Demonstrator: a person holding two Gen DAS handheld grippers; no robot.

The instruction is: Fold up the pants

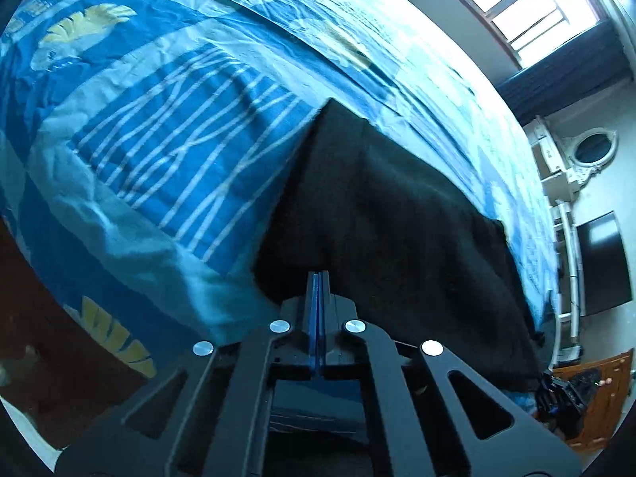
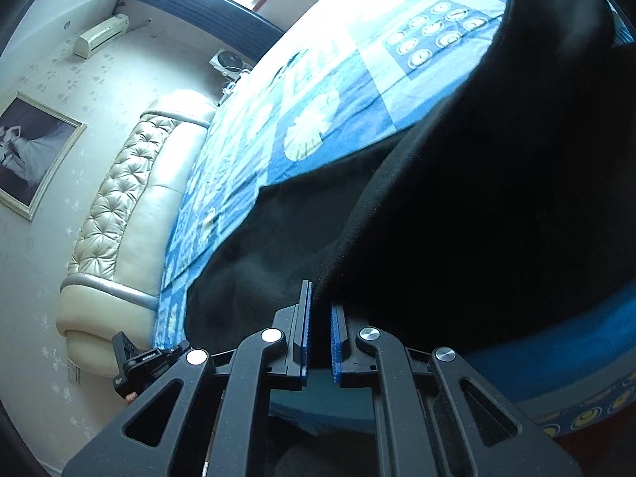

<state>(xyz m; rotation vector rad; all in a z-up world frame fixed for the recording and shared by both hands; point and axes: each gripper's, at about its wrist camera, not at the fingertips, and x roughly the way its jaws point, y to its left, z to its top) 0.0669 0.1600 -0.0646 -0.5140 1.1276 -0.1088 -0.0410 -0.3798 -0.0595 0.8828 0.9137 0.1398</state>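
- My left tool [image 1: 318, 278] sits bottom center of its view, its blue pads pressed flat together with no gap; the tips reach into the near edge of the black pants [image 1: 397, 218], though I cannot tell if any cloth is pinched between them.
- Those pants run from the center down to the lower right of the left view, lying on the blue patterned bedspread [image 1: 167, 127], one corner peaking up near the middle.
- My right tool [image 2: 320, 310] stands bottom center of its view with a narrow gap between the blue ribbed pads, and black cloth lies right at that gap; whether it is gripped, I cannot tell.
- In the right view the pants [image 2: 477, 218] fill the center and right, a fold of them rising toward the upper right corner.
- The bedspread [image 2: 338, 99] spreads across the top center, and the cream tufted headboard [image 2: 119, 206] stands at the left.
- A framed picture [image 2: 31, 151] hangs at the far left edge.
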